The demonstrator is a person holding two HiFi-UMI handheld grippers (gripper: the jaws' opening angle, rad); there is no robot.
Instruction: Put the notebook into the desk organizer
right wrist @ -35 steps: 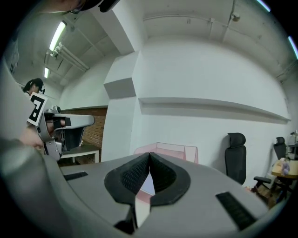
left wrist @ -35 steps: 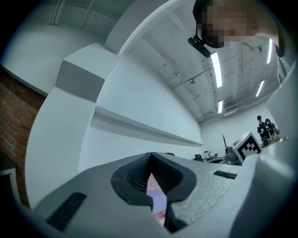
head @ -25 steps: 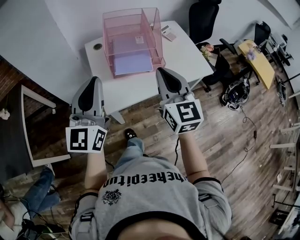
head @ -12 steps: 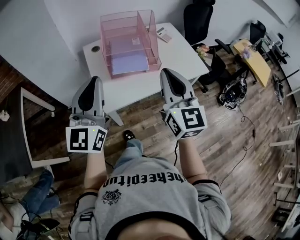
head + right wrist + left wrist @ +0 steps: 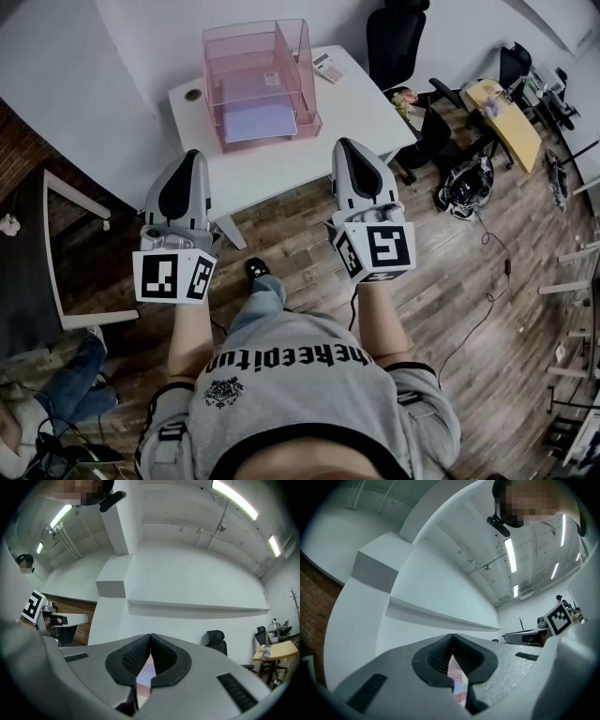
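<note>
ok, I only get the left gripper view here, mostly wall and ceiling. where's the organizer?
Observer: The pink desk organizer stands on the white table, ahead of both grippers.
Operator: right gripper holding anything?
Observer: No, the right gripper has its jaws together, nothing between them.
Operator: and the notebook?
Observer: A flat lilac thing, probably the notebook, lies in the organizer's lower tray.

White table [image 5: 361, 117]: pink desk organizer [image 5: 261, 56], small device [image 5: 328, 68].
</note>
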